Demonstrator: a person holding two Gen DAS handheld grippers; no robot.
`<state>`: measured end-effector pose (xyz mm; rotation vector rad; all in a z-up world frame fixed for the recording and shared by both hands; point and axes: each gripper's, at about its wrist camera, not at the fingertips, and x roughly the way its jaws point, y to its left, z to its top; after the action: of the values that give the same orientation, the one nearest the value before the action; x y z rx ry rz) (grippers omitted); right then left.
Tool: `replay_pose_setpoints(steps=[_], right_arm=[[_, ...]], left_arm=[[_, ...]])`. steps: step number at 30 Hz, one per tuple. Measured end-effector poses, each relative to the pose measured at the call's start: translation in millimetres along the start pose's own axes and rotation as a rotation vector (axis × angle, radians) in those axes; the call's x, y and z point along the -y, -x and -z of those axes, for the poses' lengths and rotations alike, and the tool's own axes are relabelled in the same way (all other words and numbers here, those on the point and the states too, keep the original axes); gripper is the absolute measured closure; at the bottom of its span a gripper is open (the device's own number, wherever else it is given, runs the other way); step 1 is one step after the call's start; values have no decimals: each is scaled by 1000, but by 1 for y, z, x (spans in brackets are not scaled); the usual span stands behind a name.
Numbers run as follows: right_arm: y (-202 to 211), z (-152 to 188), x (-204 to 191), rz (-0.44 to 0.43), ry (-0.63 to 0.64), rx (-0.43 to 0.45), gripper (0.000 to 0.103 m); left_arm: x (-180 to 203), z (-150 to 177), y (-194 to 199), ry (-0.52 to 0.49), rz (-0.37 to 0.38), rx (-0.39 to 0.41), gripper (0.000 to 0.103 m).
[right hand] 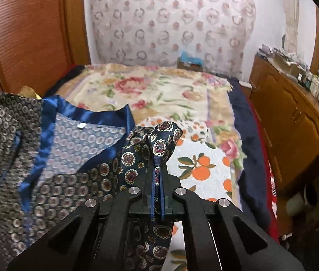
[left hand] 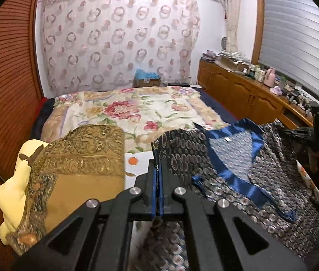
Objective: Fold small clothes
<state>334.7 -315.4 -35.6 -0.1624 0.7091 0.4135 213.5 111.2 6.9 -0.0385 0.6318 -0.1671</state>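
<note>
Covering the bed (left hand: 136,113), a floral blanket (right hand: 170,90) faces patterned curtains (left hand: 118,38).

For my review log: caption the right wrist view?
Right gripper pinches patterned navy garment above floral bedspread.

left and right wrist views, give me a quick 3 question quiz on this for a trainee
1. True or false: both grippers are shut on the patterned garment.
2. Multiple choice: in the left wrist view, what lies to the left of the left gripper? A) a gold folded cloth B) a red towel C) a cardboard box
3. Fill in: the garment's neckline is trimmed in shiny ____ fabric.

Key
1. True. The left gripper pinches one edge, the right gripper pinches another.
2. A, the gold folded cloth on the bed.
3. Blue, the blue trim around the open neck.
</note>
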Motion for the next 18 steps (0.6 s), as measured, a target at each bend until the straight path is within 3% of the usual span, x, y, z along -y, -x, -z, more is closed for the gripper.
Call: replay_pose_setpoints(steps=[10, 18], right_arm=[[78, 21, -27, -53, 9, 119, 103], [137, 76, -52, -88, -11, 138, 103]], left_arm=[[20, 44, 75, -9, 22, 79, 103], [10, 92, 119, 41, 18, 97, 103]])
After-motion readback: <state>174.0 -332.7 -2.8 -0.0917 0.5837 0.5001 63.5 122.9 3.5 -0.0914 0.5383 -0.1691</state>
